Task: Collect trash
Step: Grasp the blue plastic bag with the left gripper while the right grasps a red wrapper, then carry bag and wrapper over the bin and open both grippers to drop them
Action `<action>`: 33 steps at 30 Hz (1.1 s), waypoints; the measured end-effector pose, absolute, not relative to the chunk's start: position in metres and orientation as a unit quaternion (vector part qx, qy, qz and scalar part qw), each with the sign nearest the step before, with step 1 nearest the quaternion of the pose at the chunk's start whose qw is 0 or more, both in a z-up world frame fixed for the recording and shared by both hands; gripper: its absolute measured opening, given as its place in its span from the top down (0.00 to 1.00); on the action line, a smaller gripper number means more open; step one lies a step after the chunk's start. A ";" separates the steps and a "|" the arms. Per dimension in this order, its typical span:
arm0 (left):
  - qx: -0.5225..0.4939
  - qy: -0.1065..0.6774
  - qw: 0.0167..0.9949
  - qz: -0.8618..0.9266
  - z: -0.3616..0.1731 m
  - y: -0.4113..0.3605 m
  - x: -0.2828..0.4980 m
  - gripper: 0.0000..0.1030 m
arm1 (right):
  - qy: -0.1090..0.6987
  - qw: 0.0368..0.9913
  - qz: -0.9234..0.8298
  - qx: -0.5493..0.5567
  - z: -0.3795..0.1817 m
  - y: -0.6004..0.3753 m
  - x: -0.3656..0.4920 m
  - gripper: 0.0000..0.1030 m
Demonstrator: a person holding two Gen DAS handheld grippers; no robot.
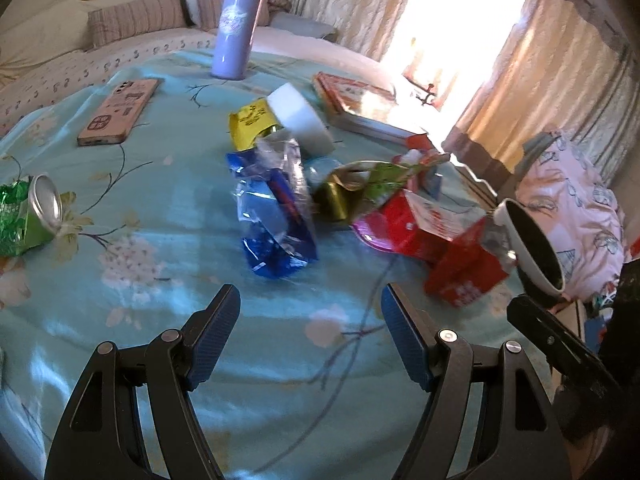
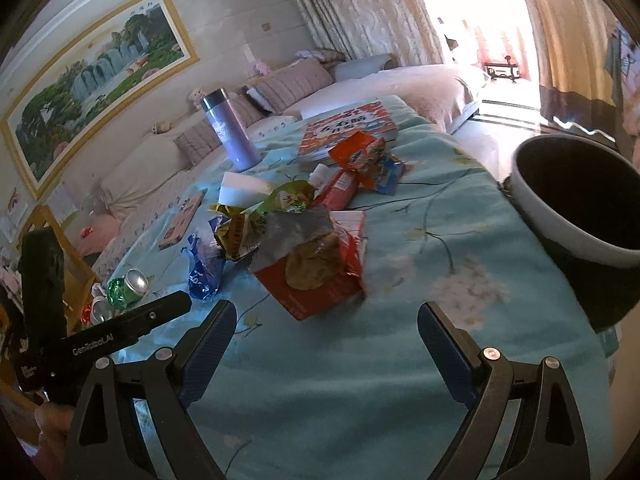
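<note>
Trash lies in a heap on the blue flowered tablecloth (image 1: pixel 168 216). A blue foil wrapper (image 1: pixel 276 216) is just ahead of my open, empty left gripper (image 1: pixel 310 316). Behind it are a yellow wrapper (image 1: pixel 250 122), a green-gold wrapper (image 1: pixel 356 188) and a torn red carton (image 1: pixel 452 248). A crushed green can (image 1: pixel 30 216) lies at the far left. In the right wrist view the red carton (image 2: pixel 316 276) sits just ahead of my open, empty right gripper (image 2: pixel 326 328). A dark bin with a white rim (image 2: pixel 580 208) stands at the table's right edge; it also shows in the left wrist view (image 1: pixel 532 252).
A purple flask (image 1: pixel 236 24) stands at the back. A phone in a pink case (image 1: pixel 120 110) lies back left, a white block (image 1: pixel 302 118) and a red book (image 1: pixel 360 100) behind the heap. A sofa and curtains lie beyond the table.
</note>
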State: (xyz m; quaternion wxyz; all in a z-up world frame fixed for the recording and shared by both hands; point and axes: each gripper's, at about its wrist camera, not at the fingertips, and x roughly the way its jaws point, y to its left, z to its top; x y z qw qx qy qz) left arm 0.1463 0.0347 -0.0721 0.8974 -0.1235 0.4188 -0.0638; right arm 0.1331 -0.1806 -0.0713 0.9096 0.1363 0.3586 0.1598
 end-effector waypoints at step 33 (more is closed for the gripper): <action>-0.054 0.401 0.908 -0.111 -0.046 -0.012 0.137 0.73 | 0.344 0.911 0.168 0.152 -0.061 -0.210 0.133 0.89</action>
